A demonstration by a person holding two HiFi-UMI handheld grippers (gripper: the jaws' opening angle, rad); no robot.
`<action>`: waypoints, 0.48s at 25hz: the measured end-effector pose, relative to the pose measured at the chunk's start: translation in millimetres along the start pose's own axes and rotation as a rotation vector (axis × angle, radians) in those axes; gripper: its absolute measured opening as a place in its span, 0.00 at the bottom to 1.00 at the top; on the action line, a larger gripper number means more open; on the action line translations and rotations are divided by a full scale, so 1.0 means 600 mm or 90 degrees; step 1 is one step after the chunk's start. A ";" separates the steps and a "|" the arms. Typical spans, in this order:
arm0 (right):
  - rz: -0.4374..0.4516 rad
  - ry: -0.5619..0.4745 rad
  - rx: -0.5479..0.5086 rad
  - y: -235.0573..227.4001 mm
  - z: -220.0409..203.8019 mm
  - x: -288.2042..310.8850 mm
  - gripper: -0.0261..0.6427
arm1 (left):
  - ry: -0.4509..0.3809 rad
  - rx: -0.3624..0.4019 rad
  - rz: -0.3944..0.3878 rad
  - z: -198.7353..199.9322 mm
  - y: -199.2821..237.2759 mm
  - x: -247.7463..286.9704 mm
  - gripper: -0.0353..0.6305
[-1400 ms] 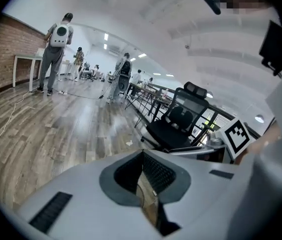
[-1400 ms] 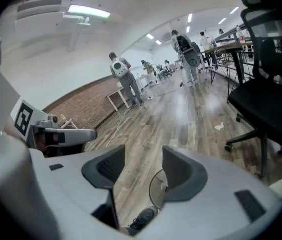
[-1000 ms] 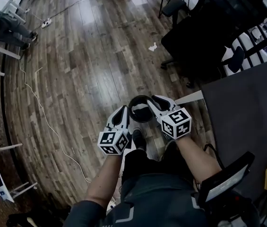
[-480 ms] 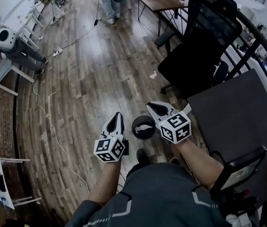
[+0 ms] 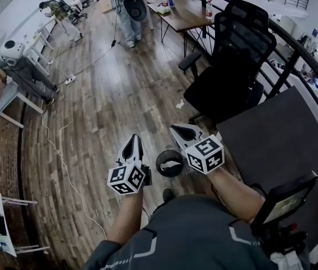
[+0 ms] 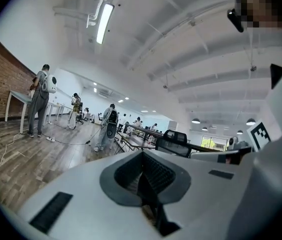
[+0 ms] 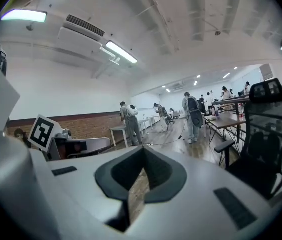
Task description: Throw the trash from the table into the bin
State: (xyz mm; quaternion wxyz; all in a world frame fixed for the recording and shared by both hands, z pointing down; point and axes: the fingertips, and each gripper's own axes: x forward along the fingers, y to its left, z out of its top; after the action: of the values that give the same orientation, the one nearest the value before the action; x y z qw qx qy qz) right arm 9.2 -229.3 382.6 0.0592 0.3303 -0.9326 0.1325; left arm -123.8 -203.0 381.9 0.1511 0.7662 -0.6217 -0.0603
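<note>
The left gripper (image 6: 141, 156) has its jaws closed, the dark ribbed pads meeting at the tips with nothing caught between them. In the head view it (image 5: 137, 138) points toward 12 o'clock over the wooden floor (image 5: 102, 94), its marker cube at the 6 o'clock end.

The right gripper (image 7: 143, 156) is closed too. Its tips come together and only a thin wedge of floor shows behind them, so it holds nothing. Seen from above, it (image 5: 175, 129) angles toward 11 o'clock, held in the person's hand.

The bin (image 5: 170, 163), small, round and black, stands on the floor between the two grippers, at about 3 o'clock from the left one and 7 o'clock from the right one's tips. Neither gripper touches it. A pale piece of trash (image 5: 173, 165) lies inside it.

At 3 o'clock from the bin, past the right forearm, is the dark grey worktop (image 5: 282, 145), bare where I can see it. A black office chair (image 5: 232, 55) stands at 1 o'clock from the bin, beside the worktop's far corner. A small white scrap (image 5: 179, 103) lies on the floor at 12 o'clock from the bin, close to the chair's base and well apart from both grippers. A white cable (image 5: 63, 156) trails across the boards at 9 o'clock. More people (image 5: 128, 4) stand among tables at the far end of the room, around 11 o'clock.
</note>
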 end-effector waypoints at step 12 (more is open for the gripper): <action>-0.005 -0.017 -0.031 0.006 0.022 -0.003 0.05 | -0.009 0.007 -0.004 0.007 -0.002 -0.008 0.07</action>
State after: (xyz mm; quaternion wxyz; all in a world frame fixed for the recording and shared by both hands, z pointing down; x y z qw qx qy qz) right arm 8.3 -229.3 368.9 0.0550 0.3344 -0.9349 0.1052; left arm -125.0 -198.6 377.1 0.1422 0.7685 -0.6207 -0.0630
